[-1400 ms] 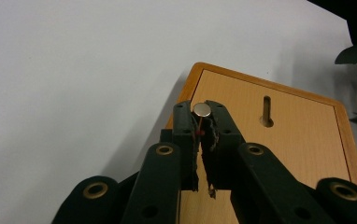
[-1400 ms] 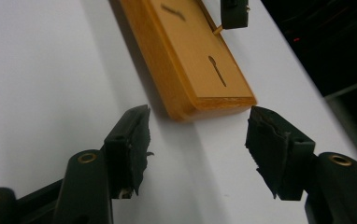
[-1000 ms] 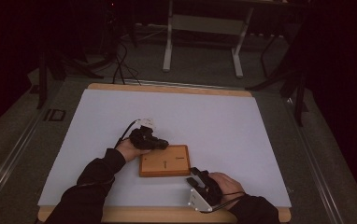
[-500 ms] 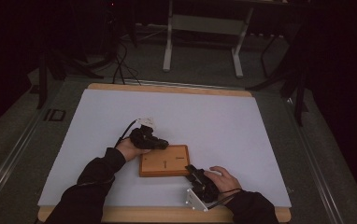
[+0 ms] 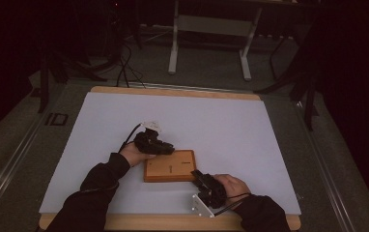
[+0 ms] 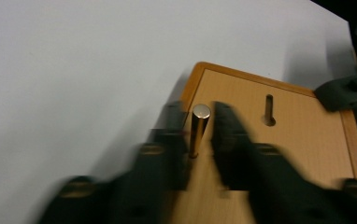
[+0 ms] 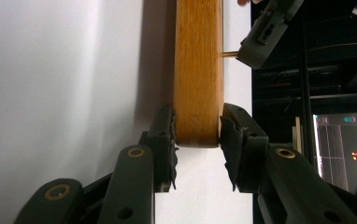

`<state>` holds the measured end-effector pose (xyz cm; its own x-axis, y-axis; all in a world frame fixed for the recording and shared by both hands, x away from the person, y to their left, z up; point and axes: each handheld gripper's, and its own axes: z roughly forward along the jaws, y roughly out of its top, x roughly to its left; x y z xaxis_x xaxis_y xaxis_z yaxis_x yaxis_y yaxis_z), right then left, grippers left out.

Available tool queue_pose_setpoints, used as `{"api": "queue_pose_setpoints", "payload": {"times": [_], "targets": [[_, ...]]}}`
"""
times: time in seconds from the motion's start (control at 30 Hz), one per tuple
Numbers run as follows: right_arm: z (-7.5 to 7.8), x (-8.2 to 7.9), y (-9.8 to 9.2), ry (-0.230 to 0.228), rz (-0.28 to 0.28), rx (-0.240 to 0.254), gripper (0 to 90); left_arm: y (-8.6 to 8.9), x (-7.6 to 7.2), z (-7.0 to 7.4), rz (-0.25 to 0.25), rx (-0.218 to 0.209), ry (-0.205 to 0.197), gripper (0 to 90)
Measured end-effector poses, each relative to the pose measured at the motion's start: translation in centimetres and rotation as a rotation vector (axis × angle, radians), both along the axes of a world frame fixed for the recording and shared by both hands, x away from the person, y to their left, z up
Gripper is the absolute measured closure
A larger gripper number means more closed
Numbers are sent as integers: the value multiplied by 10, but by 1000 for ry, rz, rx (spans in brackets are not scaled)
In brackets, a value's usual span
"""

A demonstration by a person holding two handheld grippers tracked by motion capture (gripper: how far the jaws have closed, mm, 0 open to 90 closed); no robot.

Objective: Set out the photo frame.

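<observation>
A flat wooden board lies on the white table cover. A brass pin stands upright in the board near its edge, beside an empty slot. My left gripper straddles the pin; its blurred jaws have just been opening and stand slightly off the pin on both sides. In the high view that left gripper sits at the board's far left corner. My right gripper has just been closing, and both pads press on the board's edge at its near right corner.
The white cover ends at the table's wooden front edge just below my arms. A metal stand and cables sit on the dark floor beyond the table. White surface spreads wide behind and beside the board.
The right gripper has slid a little toward the board and closed on its corner. The left hand has kept its place at the pin.
</observation>
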<state>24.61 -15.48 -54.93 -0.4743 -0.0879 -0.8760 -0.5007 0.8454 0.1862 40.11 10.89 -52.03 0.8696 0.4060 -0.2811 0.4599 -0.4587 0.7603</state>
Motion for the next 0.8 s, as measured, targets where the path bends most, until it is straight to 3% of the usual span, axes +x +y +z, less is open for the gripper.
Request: {"api": "queue_pose_setpoints", "payload": {"times": [0.2,0.27,0.33,0.43,0.53,0.6,0.73,0.8], "targets": [[7,3,0,25,8,5,672,16,-8,12,55,-33,-66,457],[10,4,-1,33,10,10,674,23,-13,17,59,-45,-87,402],[13,6,-1,32,18,11,678,30,-19,21,32,-57,-105,291],[17,9,-2,42,26,8,684,40,-28,22,53,-62,-115,216],[23,12,-2,71,23,17,684,48,-38,20,95,-39,-160,176],[26,14,-2,88,23,14,684,53,-43,18,98,-14,-177,162],[31,17,-1,113,25,9,688,66,-51,18,98,-1,-162,141],[34,19,-2,118,30,9,690,73,-57,20,118,15,-176,140]]}}
